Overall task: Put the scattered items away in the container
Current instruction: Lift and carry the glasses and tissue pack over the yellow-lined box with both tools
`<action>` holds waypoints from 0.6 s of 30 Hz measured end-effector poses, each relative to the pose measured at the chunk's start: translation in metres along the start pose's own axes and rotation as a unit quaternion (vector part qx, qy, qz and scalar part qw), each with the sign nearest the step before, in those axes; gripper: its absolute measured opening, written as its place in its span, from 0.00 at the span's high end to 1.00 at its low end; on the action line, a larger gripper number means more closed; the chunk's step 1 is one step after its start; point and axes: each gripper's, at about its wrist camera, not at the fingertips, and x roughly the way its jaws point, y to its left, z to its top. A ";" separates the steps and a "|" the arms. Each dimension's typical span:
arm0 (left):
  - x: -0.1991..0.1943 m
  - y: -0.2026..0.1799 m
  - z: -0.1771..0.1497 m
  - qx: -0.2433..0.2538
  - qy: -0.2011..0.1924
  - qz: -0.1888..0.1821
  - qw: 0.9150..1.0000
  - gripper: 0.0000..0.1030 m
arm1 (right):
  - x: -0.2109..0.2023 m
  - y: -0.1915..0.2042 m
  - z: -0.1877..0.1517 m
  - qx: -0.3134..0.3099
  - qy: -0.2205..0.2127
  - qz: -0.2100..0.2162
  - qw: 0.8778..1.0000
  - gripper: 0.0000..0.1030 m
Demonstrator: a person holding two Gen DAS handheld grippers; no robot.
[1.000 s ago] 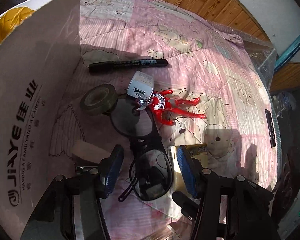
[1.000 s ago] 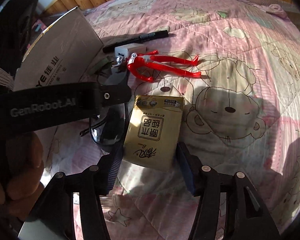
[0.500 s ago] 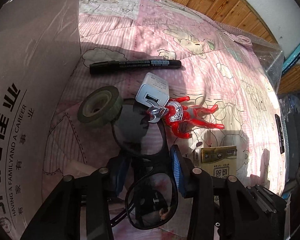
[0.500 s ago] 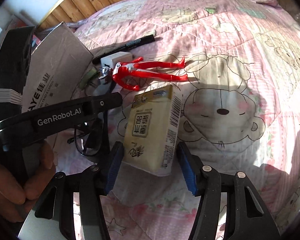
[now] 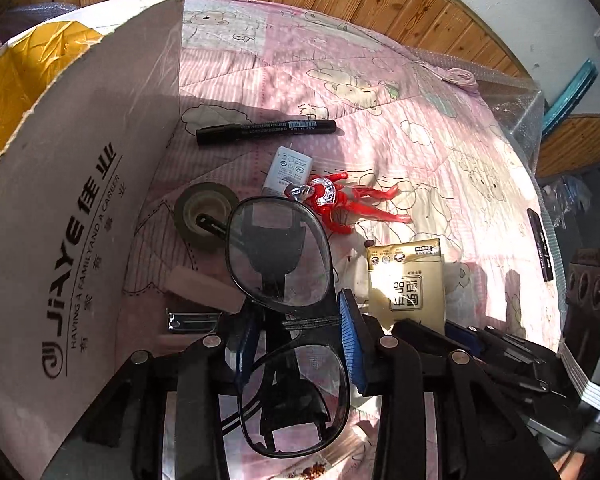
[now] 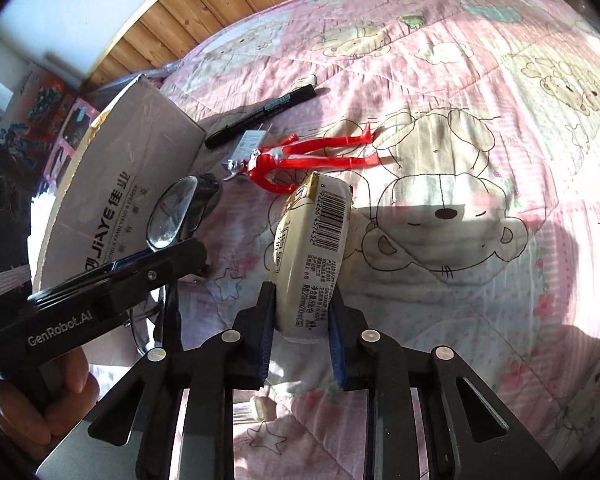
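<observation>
- The left hand-held gripper (image 5: 298,334) is clenched on the bridge of the sunglasses (image 5: 280,256), lifted off the bed; the nearer lens hides the gap between the two pads, and the temple arms show only as dark shapes behind the lenses.
- The right hand-held gripper (image 6: 302,334) grips the tissue pack (image 6: 310,248) by its near end, tilted on edge with the barcode side up; its lower end is hidden between the pads.
- A hand (image 6: 56,384) holding the left tool is cut off at the frame edge.
- On the pink quilt (image 5: 380,120) lie a tape roll (image 5: 204,216), partly behind the lens, a red figure (image 5: 344,200), a white charger (image 5: 286,170) touching it, and a black marker (image 5: 266,131).
- A pale block (image 5: 200,286) and a metal piece (image 5: 192,318) sit in shadow, hard to identify.
- The cardboard box (image 5: 80,220) stands just left; its inside is mostly out of view.
</observation>
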 end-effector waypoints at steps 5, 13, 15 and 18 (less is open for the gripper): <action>-0.016 0.002 -0.006 -0.002 -0.008 -0.008 1.000 0.62 | -0.013 0.001 -0.007 0.006 -0.013 0.000 1.000 0.76; -0.041 0.003 -0.013 0.001 -0.015 -0.034 0.999 0.62 | -0.029 0.002 -0.012 0.013 -0.032 -0.006 0.999 0.76; -0.048 -0.001 -0.013 0.003 -0.018 -0.043 0.999 0.62 | -0.034 0.004 -0.014 0.013 -0.038 -0.011 0.999 0.76; -0.060 -0.003 -0.016 0.008 -0.025 -0.054 0.998 0.62 | -0.042 0.007 -0.021 0.010 -0.045 -0.018 0.999 0.76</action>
